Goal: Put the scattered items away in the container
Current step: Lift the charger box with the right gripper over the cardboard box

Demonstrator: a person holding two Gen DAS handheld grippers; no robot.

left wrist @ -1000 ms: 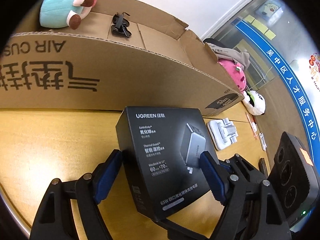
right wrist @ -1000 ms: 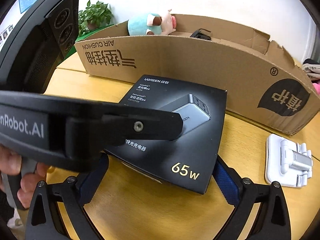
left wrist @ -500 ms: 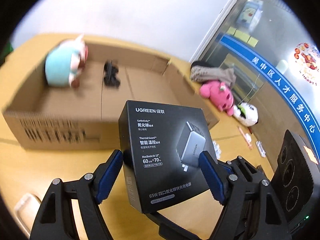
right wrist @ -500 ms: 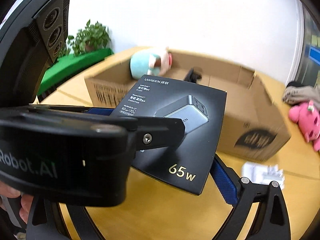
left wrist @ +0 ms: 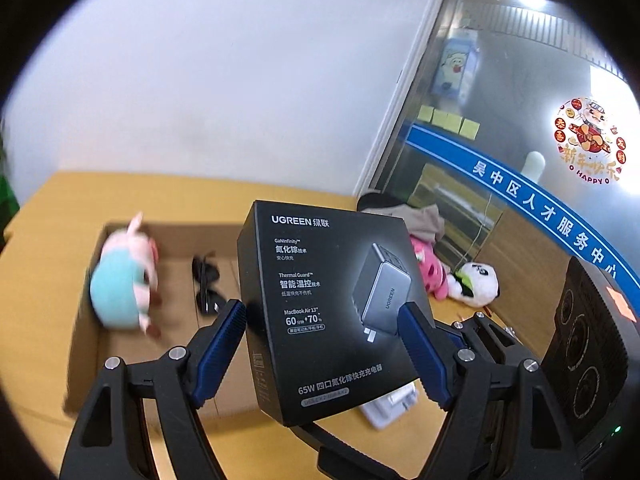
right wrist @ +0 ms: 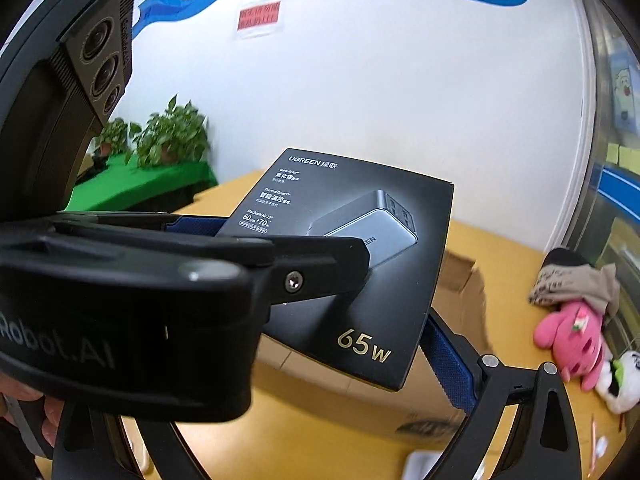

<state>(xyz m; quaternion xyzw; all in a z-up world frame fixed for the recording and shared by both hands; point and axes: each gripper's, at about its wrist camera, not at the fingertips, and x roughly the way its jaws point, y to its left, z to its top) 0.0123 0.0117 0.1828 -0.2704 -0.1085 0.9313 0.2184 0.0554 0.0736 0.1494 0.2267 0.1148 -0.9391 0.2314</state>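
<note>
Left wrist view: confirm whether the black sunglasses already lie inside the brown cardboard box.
Yes, the black sunglasses lie on the floor of the brown cardboard box, beside the teal-and-pink plush pig.

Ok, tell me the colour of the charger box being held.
Black, with white and gold print; the charger box shows best in the left wrist view.

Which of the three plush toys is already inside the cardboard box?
The pig plush in the teal outfit, lying in the cardboard box beside the sunglasses. The pink plush and panda plush lie on the table outside it.
</note>
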